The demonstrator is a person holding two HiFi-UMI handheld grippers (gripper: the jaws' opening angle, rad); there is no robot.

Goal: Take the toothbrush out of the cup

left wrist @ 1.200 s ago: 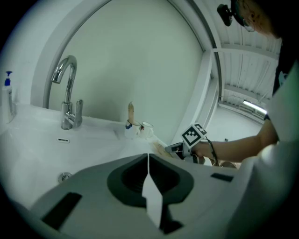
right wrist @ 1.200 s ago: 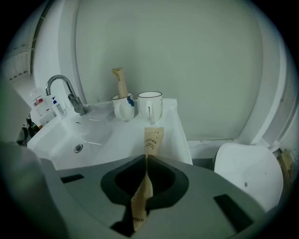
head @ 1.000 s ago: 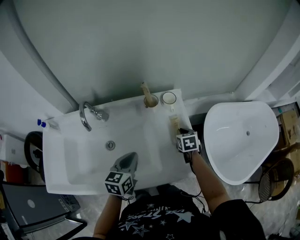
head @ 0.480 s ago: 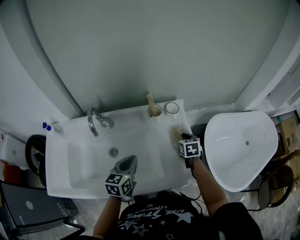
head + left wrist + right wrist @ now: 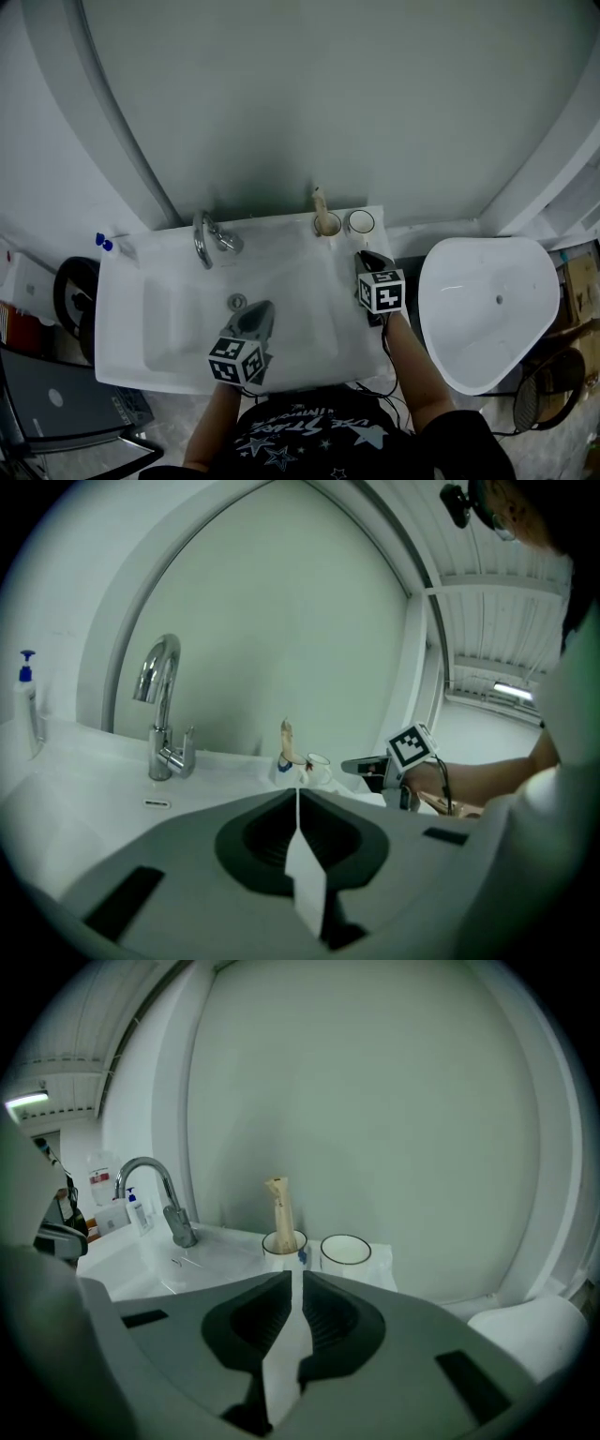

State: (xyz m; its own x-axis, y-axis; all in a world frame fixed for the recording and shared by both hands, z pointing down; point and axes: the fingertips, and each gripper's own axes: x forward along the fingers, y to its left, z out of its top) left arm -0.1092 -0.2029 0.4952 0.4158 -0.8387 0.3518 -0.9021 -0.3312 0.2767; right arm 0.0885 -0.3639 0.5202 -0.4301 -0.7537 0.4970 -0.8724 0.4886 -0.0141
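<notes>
A beige toothbrush stands upright in a white cup on the back ledge of the sink. An empty white cup stands just right of it. In the right gripper view the toothbrush and its cup lie straight ahead, a short way off. My right gripper hovers over the sink's right rim in front of the cups, jaws shut and empty. My left gripper is over the basin near its front, also shut and empty.
A chrome faucet rises at the back left of the basin, with the drain below it. A blue-capped bottle stands at the far left corner. A white toilet-like bowl sits right of the sink. A curved wall lies behind.
My right gripper has moved forward along the sink's right rim toward the two cups. The left gripper has barely shifted. The head view has shifted slightly.
</notes>
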